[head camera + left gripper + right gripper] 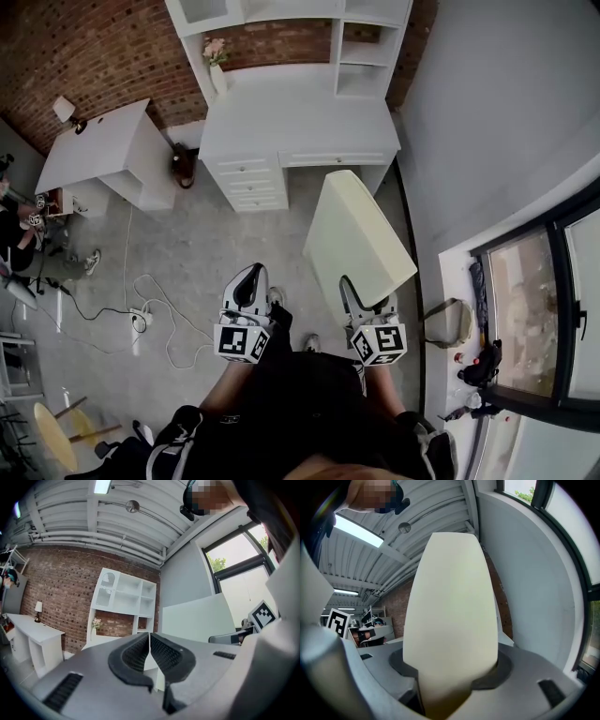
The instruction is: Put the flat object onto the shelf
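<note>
Two grippers in hand, both pointing level.

Right gripper [367,302]: jaws well apart, clamped across the thickness of a cream slab [452,611] at its near end.

Left gripper [150,641]: jaws together, nothing between them, off to the side and apart from the slab.

Slab position: in the air ahead of the person, above the grey floor [187,244], carried by one end only. It is not yet on anything.

Orientation: it seems to stand on edge, with one broad face turned to the left gripper. The long axis runs forward from the jaws toward the white desk [300,122].

Handling (judgement): thick with rounded edges, so probably foam-like, light and slightly yielding. The matte surface is unlikely to slip. With an end grip the far end has leverage and may sag or swing, so a second hold from the free gripper further along the lower edge would steady it.

Farthest: white shelf unit [367,56] on the desk, against brick, well apart from the slab.
</note>
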{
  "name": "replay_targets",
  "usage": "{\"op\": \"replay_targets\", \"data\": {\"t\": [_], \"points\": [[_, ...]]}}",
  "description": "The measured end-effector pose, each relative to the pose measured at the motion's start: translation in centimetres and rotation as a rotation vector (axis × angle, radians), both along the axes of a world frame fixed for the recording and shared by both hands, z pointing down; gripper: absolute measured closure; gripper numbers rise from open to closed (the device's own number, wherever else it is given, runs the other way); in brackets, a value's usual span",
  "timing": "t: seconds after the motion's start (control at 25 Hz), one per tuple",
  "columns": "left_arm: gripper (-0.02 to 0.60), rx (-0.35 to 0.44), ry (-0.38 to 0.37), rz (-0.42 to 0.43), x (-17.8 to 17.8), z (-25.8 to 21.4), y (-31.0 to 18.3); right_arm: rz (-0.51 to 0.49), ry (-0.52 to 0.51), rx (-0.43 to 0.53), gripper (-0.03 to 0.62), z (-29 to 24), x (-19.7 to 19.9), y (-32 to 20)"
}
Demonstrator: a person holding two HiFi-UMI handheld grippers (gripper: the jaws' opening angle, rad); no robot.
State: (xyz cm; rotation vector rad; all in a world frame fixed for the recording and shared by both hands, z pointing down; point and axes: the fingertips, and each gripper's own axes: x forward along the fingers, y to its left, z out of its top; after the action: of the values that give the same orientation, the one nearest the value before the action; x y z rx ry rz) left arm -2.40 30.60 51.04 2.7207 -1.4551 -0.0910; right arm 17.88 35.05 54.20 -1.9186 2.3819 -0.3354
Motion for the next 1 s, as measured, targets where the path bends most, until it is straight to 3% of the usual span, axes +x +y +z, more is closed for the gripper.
{"op": "replay_targets", "data": {"t": [0.36, 0.64, 1.0], "points": [[0.565, 0.023, 0.058, 0.033, 0.4, -0.2, -12.9, 0.019, 0.033, -0.008, 0.306, -0.3, -0.8, -10.9], [0.565, 0.053, 0.087, 0.059, -2.6, -2.2, -23.8, 0.03, 0.043, 0.035, 0.306, -3.4, -3.4, -22.9], [0.565, 0.022, 0.091, 0.01, -4.5, -2.1, -35.3, -0.005, 0.09, 0.022, 0.306, -4.6, -4.3, -35.3]]}}
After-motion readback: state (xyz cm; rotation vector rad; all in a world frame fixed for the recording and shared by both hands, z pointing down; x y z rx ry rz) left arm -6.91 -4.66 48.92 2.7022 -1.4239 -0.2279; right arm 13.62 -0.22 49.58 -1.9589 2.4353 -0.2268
